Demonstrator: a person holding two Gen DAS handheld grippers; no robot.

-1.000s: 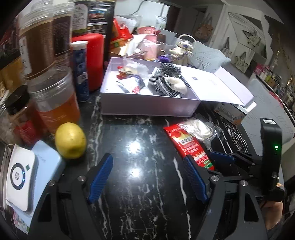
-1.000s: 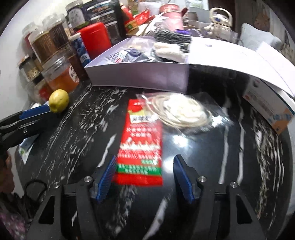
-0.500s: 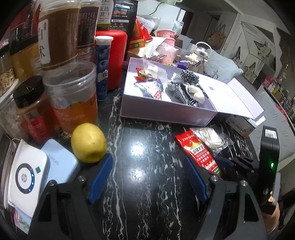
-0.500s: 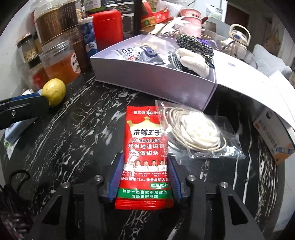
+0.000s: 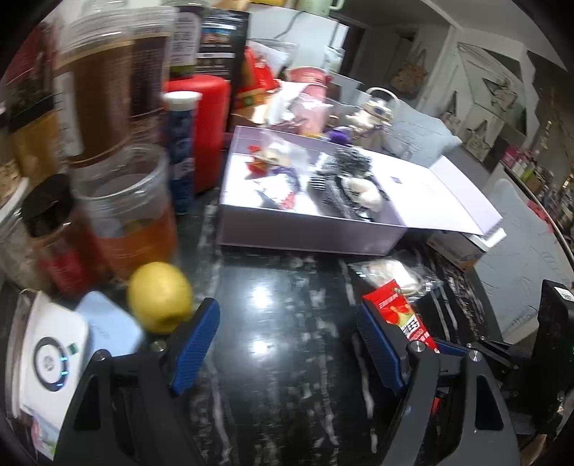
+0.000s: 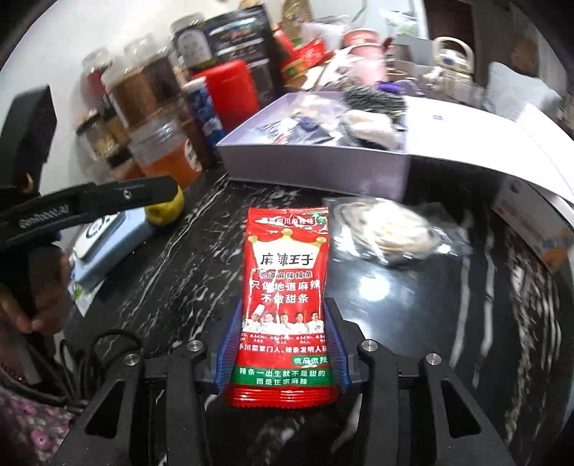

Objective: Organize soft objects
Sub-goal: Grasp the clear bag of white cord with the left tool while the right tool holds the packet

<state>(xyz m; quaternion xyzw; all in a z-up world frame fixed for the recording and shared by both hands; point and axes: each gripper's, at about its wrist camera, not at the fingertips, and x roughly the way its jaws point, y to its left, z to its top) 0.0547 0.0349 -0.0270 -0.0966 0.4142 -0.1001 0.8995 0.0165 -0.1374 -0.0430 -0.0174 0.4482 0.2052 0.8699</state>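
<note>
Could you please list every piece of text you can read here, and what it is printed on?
"麻辣王子": red plastic snack packet, large white characters.
"只做地道麻辣 不做甜条": same packet, mid panel.
"而是正宗麻辣": its green band.
Jar labels, black pouch, blue tube: too blurred to read.

black marble counter (image 5: 287,340), white wall (image 6: 64,43)

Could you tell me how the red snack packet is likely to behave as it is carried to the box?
The red snack packet is thin film, so probably light and floppy; its free end may droop. The right tongs pinch only its lower edges, and the glossy wrapper might slip.
</note>
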